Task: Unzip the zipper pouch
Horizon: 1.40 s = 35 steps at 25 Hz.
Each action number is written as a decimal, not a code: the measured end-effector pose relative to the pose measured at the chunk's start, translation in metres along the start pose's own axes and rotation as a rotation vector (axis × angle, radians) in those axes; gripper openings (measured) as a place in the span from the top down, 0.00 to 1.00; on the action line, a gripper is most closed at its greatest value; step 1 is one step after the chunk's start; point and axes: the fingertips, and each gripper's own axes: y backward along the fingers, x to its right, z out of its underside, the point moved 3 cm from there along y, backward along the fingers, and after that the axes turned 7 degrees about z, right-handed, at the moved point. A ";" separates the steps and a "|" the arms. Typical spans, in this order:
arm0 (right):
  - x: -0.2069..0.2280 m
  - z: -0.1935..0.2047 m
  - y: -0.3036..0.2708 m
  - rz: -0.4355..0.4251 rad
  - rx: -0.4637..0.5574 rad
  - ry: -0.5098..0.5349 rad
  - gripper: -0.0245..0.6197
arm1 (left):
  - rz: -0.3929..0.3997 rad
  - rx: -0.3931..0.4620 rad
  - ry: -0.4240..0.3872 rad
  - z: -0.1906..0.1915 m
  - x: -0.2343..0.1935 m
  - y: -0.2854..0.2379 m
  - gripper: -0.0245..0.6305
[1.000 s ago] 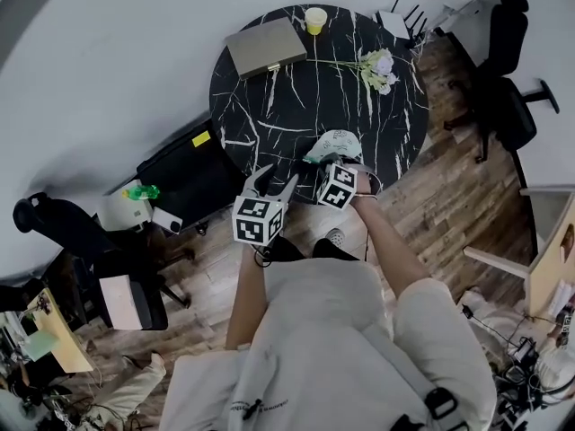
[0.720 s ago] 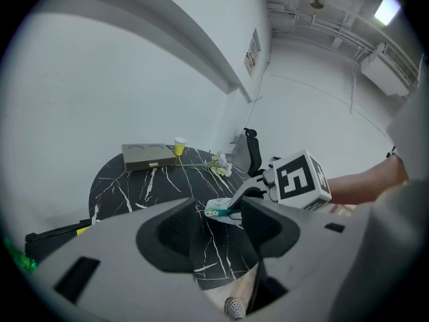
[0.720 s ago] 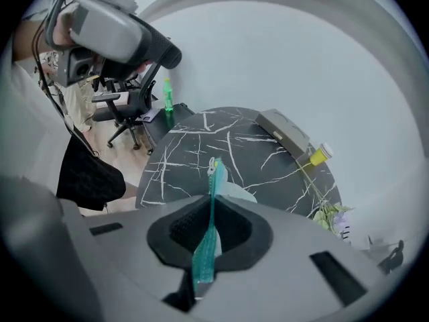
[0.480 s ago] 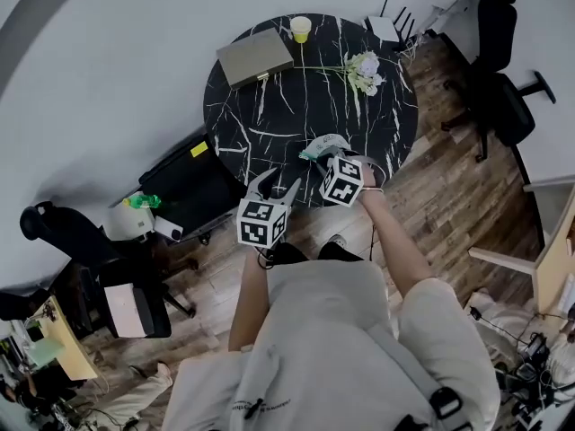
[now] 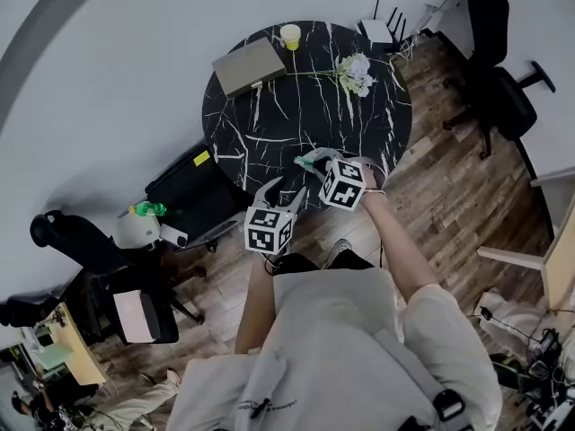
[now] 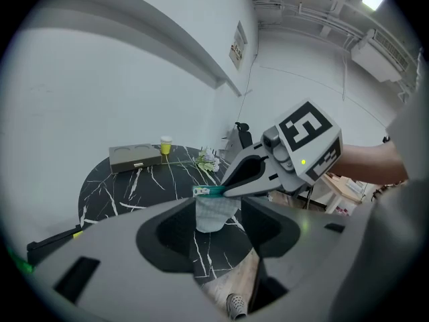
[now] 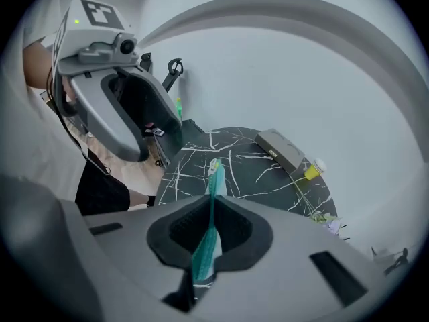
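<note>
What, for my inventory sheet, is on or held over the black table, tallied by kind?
box: 1
cup: 1
bunch of flowers: 1
pouch, held above the table: 1
Total: 4

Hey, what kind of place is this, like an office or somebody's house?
Most likely an office or lab workspace rather than a home: wheeled office chairs stand near a round black marble-look table, a white router with antennas sits near its far edge, and cables lie tangled on the wood floor.
</note>
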 end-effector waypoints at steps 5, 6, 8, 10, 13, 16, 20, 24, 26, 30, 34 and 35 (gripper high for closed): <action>-0.007 -0.005 0.022 -0.047 0.064 -0.029 0.93 | -0.037 0.069 -0.053 -0.006 0.006 0.011 0.62; -0.008 -0.008 0.027 -0.055 0.086 -0.036 0.93 | -0.039 0.075 -0.053 -0.006 0.005 0.013 0.62; -0.014 -0.013 0.036 -0.061 0.133 -0.039 0.93 | -0.050 0.091 -0.040 -0.004 0.004 0.017 0.62; -0.022 -0.018 0.046 -0.071 0.178 -0.031 0.93 | -0.051 0.102 -0.036 -0.002 0.005 0.019 0.62; -0.032 -0.025 0.064 -0.115 0.240 -0.019 0.93 | -0.031 0.086 -0.098 -0.001 0.013 0.022 0.62; -0.038 -0.027 0.081 -0.179 0.291 0.005 0.93 | -0.018 0.068 -0.186 -0.002 0.023 0.026 0.62; -0.043 -0.024 0.103 -0.264 0.347 0.035 0.93 | 0.019 0.056 -0.326 -0.004 0.047 0.025 0.62; -0.052 -0.015 0.123 -0.350 0.380 0.062 0.93 | 0.094 0.082 -0.419 -0.008 0.074 0.024 0.63; -0.052 -0.009 0.130 -0.358 0.388 0.052 0.93 | 0.125 0.101 -0.446 -0.010 0.086 0.023 0.70; -0.050 0.003 0.138 -0.356 0.406 -0.002 0.93 | 0.153 0.124 -0.432 -0.008 0.100 0.020 0.79; -0.051 0.011 0.140 -0.342 0.409 -0.042 0.92 | 0.176 0.104 -0.373 -0.002 0.107 0.018 0.88; -0.052 0.012 0.141 -0.335 0.414 -0.049 0.92 | 0.174 0.097 -0.364 -0.002 0.109 0.017 0.89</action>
